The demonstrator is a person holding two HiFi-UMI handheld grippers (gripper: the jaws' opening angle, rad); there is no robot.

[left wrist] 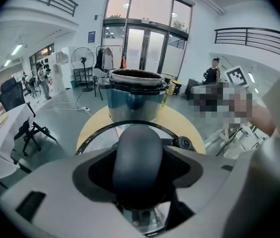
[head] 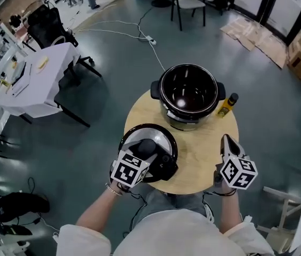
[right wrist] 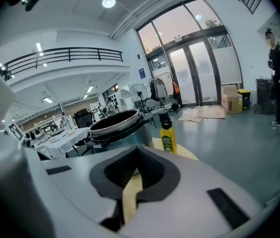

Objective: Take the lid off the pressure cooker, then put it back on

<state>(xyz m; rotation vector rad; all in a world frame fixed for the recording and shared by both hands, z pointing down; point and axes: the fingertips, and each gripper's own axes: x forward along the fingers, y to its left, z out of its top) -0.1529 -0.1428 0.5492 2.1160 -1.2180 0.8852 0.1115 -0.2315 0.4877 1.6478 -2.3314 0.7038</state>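
Table (head: 203, 161): round, wooden, under both grippers.

Pressure cooker (head: 188, 94): stands open ahead of the left gripper (head: 151, 154), well beyond its tips, dark inside, nothing on top. I judge the first half of the task done.

Lid (head: 144, 134): directly below the left gripper, whose jaws are clamped round the black knob (left wrist: 139, 157). The rim overhangs the near table edge. I cannot tell whether it rests there or hangs just clear.

Right gripper (head: 228, 144): jaws together, nothing between them, only a sliver of table showing through. It is off to the lid's right.

Yellow bottle (right wrist: 167, 139): ahead of the right gripper, beside the cooker.

Left to do: carry the lid forward, seat it on the cooker, let go.
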